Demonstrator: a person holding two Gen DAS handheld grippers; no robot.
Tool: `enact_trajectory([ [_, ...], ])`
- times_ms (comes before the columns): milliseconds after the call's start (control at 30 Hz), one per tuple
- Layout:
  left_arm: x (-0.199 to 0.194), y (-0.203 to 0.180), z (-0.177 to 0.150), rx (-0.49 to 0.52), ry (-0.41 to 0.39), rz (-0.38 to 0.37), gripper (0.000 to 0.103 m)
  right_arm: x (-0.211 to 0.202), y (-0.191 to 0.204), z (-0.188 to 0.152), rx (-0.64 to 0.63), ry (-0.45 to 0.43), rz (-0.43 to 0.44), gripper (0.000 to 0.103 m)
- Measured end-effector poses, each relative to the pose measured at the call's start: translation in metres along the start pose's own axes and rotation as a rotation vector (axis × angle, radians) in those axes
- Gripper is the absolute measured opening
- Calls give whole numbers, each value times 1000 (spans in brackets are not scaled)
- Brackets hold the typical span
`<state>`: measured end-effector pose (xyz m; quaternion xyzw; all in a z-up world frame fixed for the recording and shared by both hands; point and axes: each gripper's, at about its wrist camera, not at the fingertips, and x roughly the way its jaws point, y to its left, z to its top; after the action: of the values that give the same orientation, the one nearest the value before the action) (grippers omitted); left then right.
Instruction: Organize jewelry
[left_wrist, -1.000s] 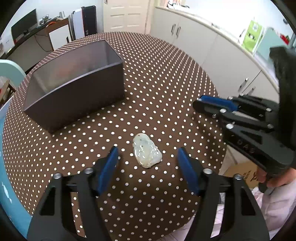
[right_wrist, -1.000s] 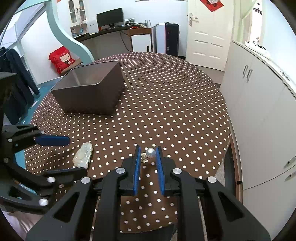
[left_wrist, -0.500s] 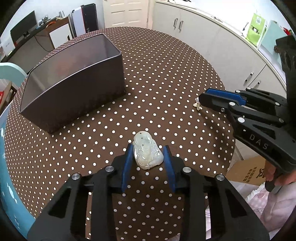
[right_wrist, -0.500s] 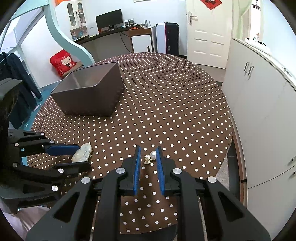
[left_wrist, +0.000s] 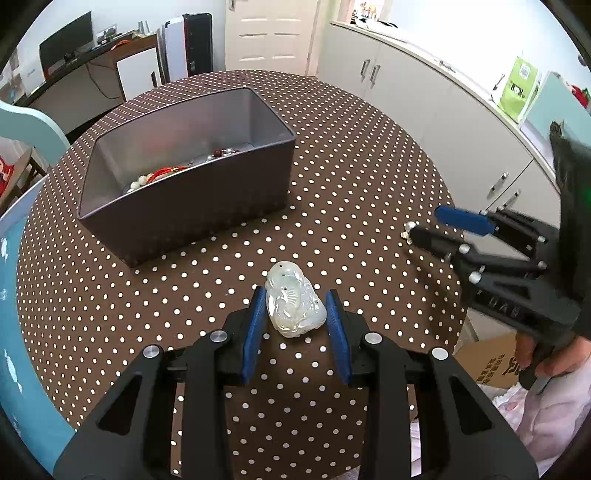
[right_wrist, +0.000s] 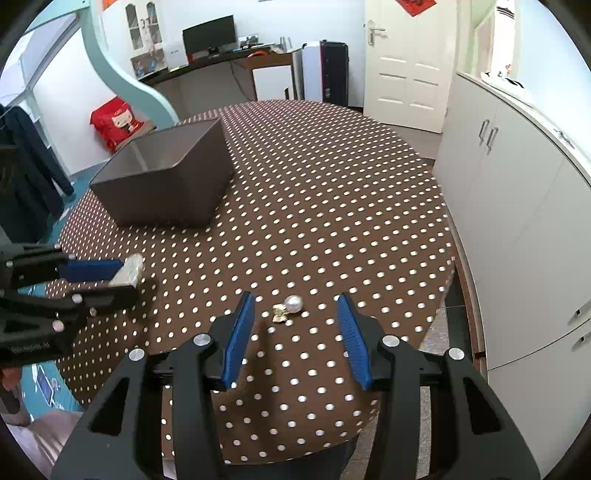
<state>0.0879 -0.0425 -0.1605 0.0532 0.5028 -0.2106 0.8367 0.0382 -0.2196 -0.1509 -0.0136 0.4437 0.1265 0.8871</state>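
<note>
Sensibly, left tongs (left_wrist: 295, 321) clamp the pale carved jade pendant (left_wrist: 294, 306) for the grey rectangular tin (left_wrist: 192, 206), while right tongs (right_wrist: 293, 332) stand apart around the pearl earring (right_wrist: 290, 306) on the polka-dot desk (right_wrist: 332, 206).

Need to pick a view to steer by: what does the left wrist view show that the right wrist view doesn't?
Left wrist only: the inside of the dark grey rectangular bin, with red cord and pale beads on its floor, and the carved face of the white jade pendant.

Right wrist only: the pearl earring with gold fitting seen clearly, lying ahead of the open right gripper.

Both: the bin, the pendant between the left gripper's fingers, and the brown polka-dot tablecloth.
</note>
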Motion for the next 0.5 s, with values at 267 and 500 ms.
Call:
enact_trajectory([
  [267, -9, 17, -5, -35, -9, 11, 33, 18, 13, -1, -37, 8, -43, 11],
  [500, -22, 28, -2, -53, -40, 8, 33, 20, 12, 1, -35, 17, -34, 11],
])
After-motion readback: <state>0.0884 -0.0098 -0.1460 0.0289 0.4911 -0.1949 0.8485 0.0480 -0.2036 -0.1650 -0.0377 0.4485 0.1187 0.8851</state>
